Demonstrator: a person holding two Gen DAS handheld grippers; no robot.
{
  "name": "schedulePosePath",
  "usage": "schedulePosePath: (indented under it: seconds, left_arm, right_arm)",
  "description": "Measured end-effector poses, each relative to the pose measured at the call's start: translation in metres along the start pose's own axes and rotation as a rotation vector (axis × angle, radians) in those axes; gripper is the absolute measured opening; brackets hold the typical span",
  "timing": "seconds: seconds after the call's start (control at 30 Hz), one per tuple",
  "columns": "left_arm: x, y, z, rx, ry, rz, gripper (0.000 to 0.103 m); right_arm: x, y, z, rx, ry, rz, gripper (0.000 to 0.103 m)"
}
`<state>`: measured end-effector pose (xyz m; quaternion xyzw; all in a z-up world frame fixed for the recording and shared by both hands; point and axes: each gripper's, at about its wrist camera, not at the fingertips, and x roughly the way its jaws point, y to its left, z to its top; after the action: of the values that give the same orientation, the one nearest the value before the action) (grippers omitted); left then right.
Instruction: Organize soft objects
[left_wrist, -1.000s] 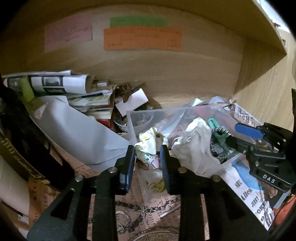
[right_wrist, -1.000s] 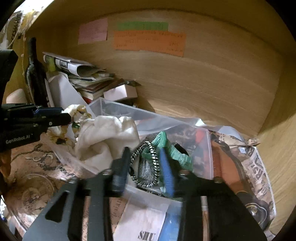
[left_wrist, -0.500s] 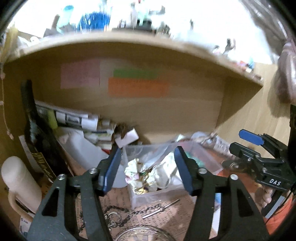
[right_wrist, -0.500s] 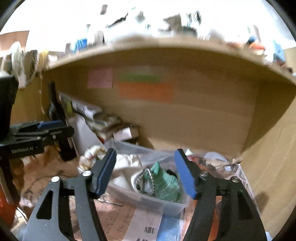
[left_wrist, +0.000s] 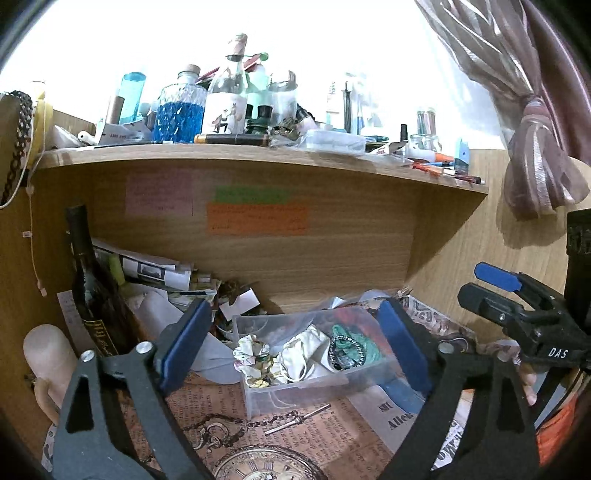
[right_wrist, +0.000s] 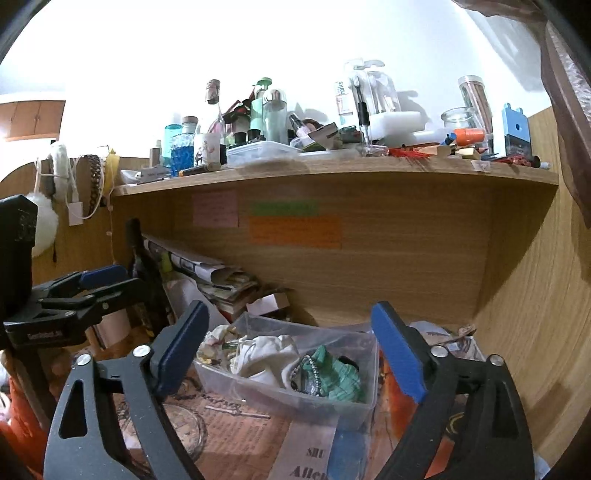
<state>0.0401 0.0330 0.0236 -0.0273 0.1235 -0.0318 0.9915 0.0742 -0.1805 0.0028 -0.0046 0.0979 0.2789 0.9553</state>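
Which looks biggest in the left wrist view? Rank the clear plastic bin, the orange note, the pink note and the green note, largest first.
1. Clear plastic bin, though it is nearest the camera.
2. Orange note.
3. Pink note.
4. Green note.
The orange and pink notes look close in area, so their order is unsure.
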Motion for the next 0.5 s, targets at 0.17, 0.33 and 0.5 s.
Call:
schedulePosePath:
  seconds: [0.17,0.33,0.5]
  left_arm:
    - [-0.0057,-0.0070,-0.0022,0.015,-0.013,0.013,0.101]
    - [-0.0060,-0.0091,-0.0033,0.007,-0.006,0.008,0.103]
    - [-0.0035,-0.0091,-0.0053,0.004,0.001,0.014,0.103]
  right_arm:
    - [-0.0063,0.0002,-0.0031,0.011,-0.008,-0.018,0.102]
    - [-0.0064,-0.0005,-0.0047,0.016,-0.004,-0.032,0.103]
    - [-0.0061,-0.0009,-0.0057,0.018,-0.002,-0.037,0.103]
